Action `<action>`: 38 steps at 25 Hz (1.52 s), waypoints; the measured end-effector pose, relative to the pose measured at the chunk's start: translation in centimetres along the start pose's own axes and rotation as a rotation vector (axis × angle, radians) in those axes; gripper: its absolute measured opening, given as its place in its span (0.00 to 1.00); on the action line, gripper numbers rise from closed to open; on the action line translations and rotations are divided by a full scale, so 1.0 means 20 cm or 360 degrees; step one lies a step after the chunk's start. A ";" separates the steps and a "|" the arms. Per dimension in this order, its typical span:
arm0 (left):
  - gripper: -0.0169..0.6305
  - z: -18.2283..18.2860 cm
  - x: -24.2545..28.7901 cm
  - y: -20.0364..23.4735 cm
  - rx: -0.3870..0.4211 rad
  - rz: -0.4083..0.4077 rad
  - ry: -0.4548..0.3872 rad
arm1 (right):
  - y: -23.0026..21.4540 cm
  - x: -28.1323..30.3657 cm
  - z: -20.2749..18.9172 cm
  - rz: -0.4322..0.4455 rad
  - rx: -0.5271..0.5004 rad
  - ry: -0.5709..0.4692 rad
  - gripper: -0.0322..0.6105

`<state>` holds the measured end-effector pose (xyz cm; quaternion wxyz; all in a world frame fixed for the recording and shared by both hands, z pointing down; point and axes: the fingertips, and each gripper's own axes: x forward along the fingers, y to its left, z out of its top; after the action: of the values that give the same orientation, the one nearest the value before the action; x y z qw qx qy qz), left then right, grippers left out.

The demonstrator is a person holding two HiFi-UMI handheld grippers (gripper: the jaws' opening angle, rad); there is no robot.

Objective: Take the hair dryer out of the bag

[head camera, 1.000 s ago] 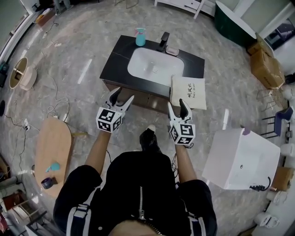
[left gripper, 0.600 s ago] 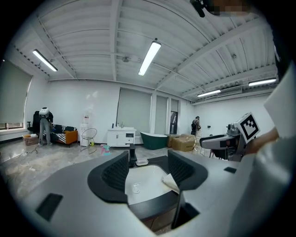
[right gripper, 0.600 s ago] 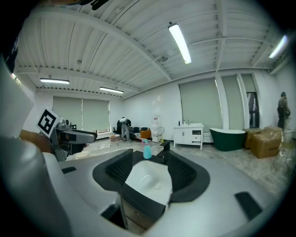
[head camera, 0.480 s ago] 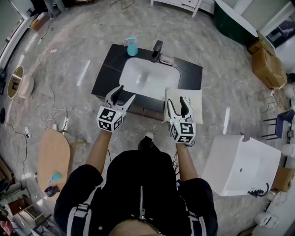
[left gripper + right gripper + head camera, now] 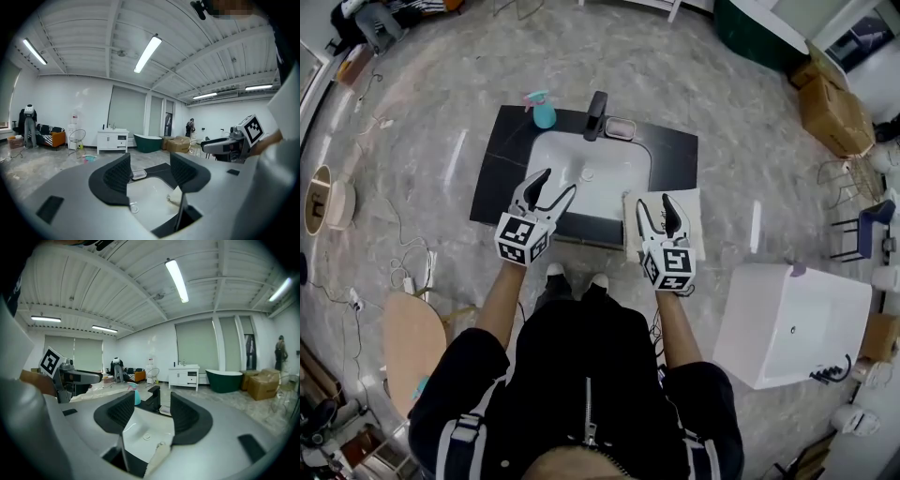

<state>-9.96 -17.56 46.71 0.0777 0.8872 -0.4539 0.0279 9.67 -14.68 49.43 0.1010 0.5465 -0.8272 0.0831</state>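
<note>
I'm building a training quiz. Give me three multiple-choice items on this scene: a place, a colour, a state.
1. Where does the bag lie? A on the counter, right of the basin; B on the floor; C inside the basin.
2. What colour is the spray bottle? A red; B yellow; C teal.
3. How are the fingers of the left gripper and right gripper? A shut on the bag; B apart, empty; C one shut, one apart.
Answers: A, it rests on the black top beside the basin; C, its body is teal; B, both gripper views show clear gaps.
</note>
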 end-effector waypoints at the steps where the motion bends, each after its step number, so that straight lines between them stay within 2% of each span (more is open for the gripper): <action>1: 0.44 0.00 0.04 0.01 -0.0001 -0.0032 0.0003 | -0.02 0.01 0.01 -0.0032 -0.0004 -0.0001 0.41; 7: 0.44 0.03 0.23 0.01 0.0026 -0.0252 0.0025 | -0.09 0.04 0.08 -0.0225 -0.0004 -0.0014 0.41; 10: 0.44 0.04 0.28 0.02 0.0012 -0.0314 0.0031 | -0.10 0.03 0.10 -0.0291 -0.0005 -0.0018 0.41; 15: 0.44 -0.02 0.31 -0.01 -0.0009 -0.0391 0.0080 | -0.11 0.00 0.02 -0.0357 0.0023 0.0044 0.41; 25: 0.44 -0.19 0.27 -0.05 -0.0058 -0.0429 0.0189 | -0.07 0.00 -0.20 -0.0361 0.0020 0.0208 0.41; 32: 0.44 -0.30 0.22 -0.05 -0.0108 -0.0394 0.0251 | -0.05 0.01 -0.38 -0.0313 -0.0016 0.0354 0.41; 38: 0.44 -0.38 0.16 0.01 -0.0142 -0.0331 0.0299 | 0.00 0.07 -0.58 -0.0220 -0.0079 0.0528 0.42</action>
<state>-8.11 -19.10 54.73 0.1616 0.9186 -0.3510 0.0824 10.10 -13.09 60.91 0.2552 0.5782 -0.7613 0.1445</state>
